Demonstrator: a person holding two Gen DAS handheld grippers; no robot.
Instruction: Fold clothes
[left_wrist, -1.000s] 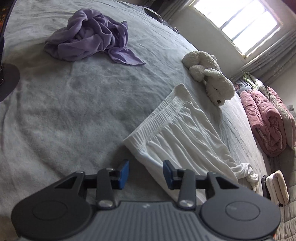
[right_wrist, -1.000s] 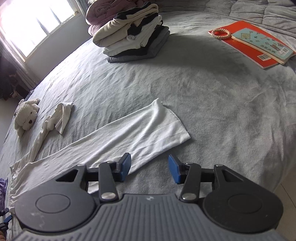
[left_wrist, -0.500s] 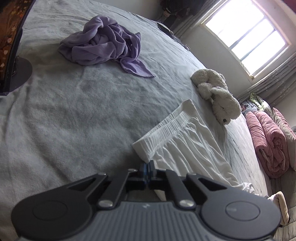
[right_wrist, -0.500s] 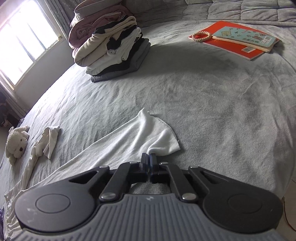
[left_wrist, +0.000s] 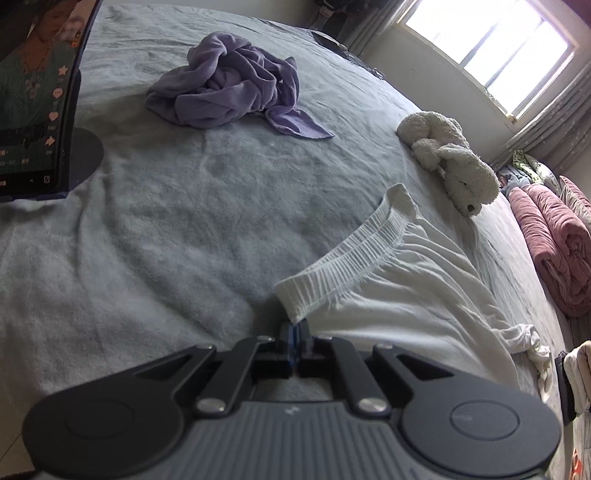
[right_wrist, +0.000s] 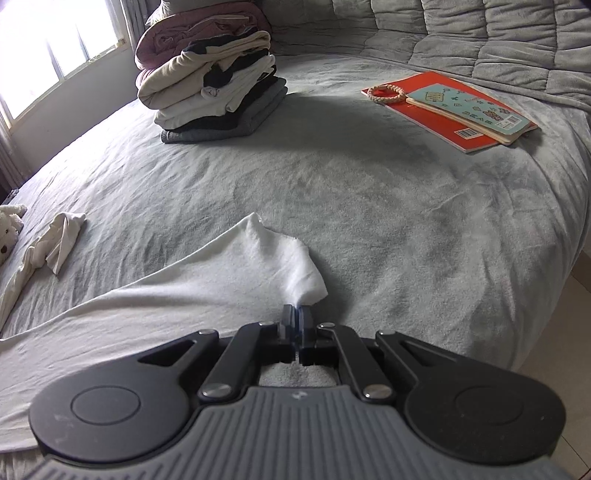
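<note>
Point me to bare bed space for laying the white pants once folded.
Bare: between folded stack, books and the white pants hem. Also between purple garment and waistband. Crowded near plush toy.

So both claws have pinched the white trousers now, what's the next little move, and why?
Probably lift both ends together and carry one toward the other. The left gripper is shut on the waistband corner of the white trousers, the right gripper on the leg-hem corner, and the cloth between them lies long and flat on the bed.
</note>
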